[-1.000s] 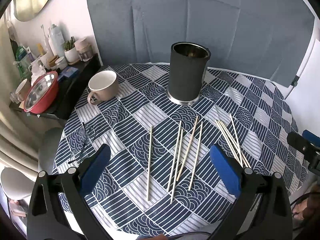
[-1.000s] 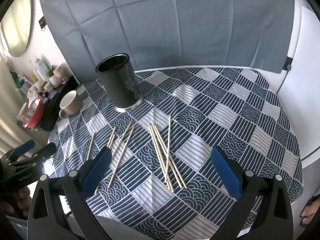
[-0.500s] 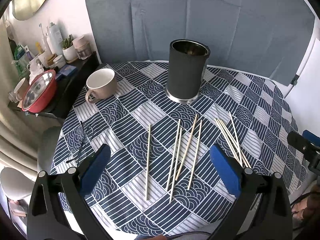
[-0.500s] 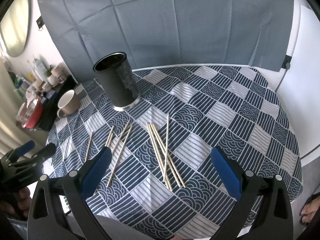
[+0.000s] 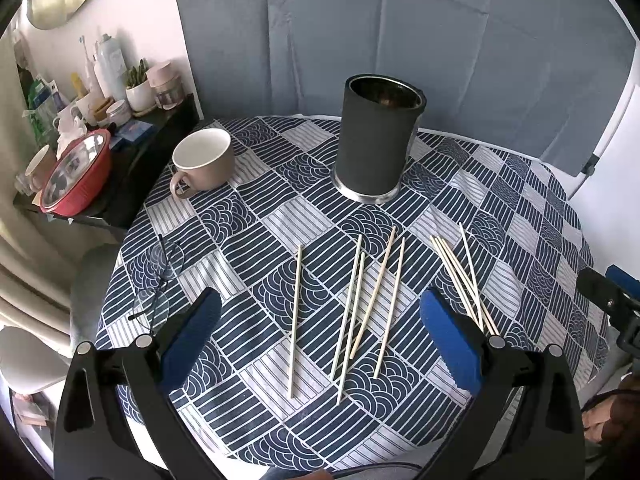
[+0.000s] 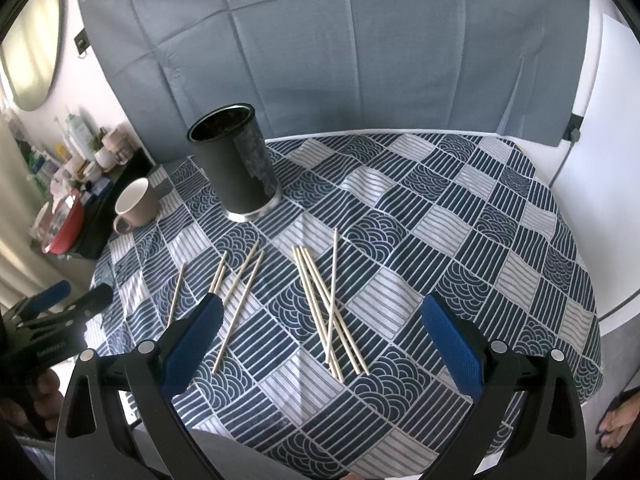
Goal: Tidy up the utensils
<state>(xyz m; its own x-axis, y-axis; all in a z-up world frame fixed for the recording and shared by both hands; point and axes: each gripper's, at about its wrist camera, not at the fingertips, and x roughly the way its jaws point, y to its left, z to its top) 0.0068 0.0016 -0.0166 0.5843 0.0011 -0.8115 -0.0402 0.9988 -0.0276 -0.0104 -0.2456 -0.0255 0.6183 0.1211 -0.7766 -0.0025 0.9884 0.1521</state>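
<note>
Blue-and-white patterned cloth (image 5: 256,200) covers the round table, with a grey backdrop (image 6: 360,48) behind. At the left of the left-wrist frame, eyeglasses (image 5: 158,276) lie near the edge and a beige mug (image 5: 204,162) stands further up. In the centre, five loose chopsticks (image 5: 352,308) lie scattered below the upright black utensil holder (image 5: 378,144), apart from it. A second chopstick bundle (image 6: 328,304) lies right of them. Both the left gripper (image 5: 320,340) and right gripper (image 6: 320,340) hover spread wide, empty.
</note>
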